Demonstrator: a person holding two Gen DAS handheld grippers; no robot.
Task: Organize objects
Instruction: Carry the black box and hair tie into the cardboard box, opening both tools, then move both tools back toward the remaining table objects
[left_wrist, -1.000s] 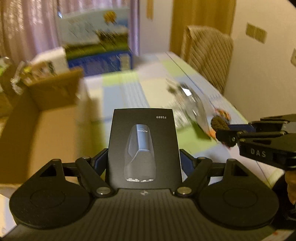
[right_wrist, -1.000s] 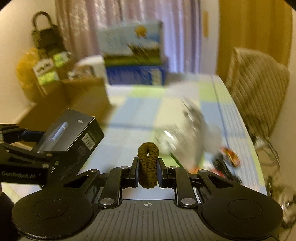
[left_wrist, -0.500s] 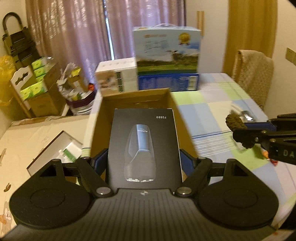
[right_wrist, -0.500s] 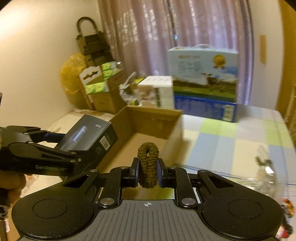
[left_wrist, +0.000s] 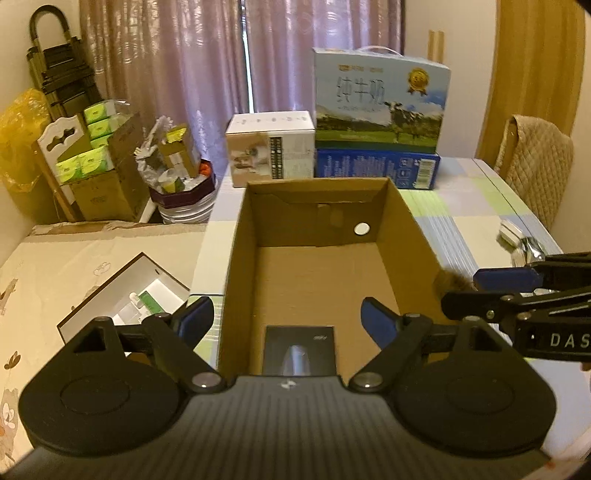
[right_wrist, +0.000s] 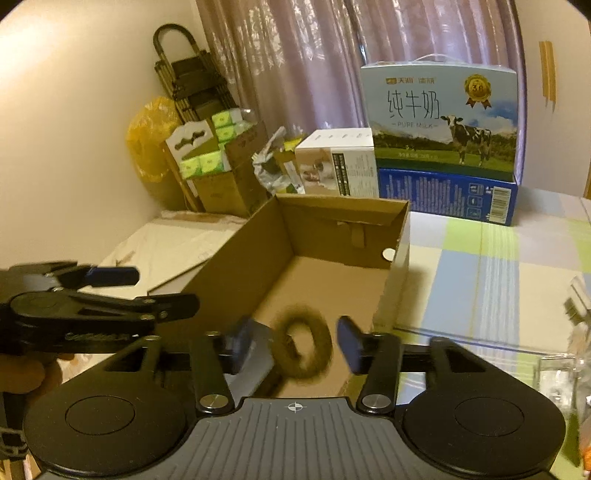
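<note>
An open cardboard box (left_wrist: 236, 266) stands on the checked tablecloth. A black product box (left_wrist: 299, 350) lies flat on its floor at the near end, below my left gripper (left_wrist: 284, 321), which is open and holds nothing. In the right wrist view my right gripper (right_wrist: 294, 343) is open over the cardboard box (right_wrist: 229, 266). A brown braided hair tie (right_wrist: 303, 345) is blurred in the air between its fingers, touching neither. The hair tie (left_wrist: 452, 282) shows blurred at the box's right wall, beside the right gripper (left_wrist: 465, 291). The left gripper (right_wrist: 110, 295) reaches in from the left.
A milk carton case (left_wrist: 380, 114) on a blue box and a white box (left_wrist: 271, 147) stand behind the cardboard box. Shiny small items (left_wrist: 524, 243) lie at the table's right, near a padded chair (left_wrist: 535, 166). An open white box (left_wrist: 125, 299) lies on the left surface.
Both grippers swung left over the cardboard box, then opened. The black product box dropped from the left gripper onto the box floor. The hair tie left the right gripper's fingers.
</note>
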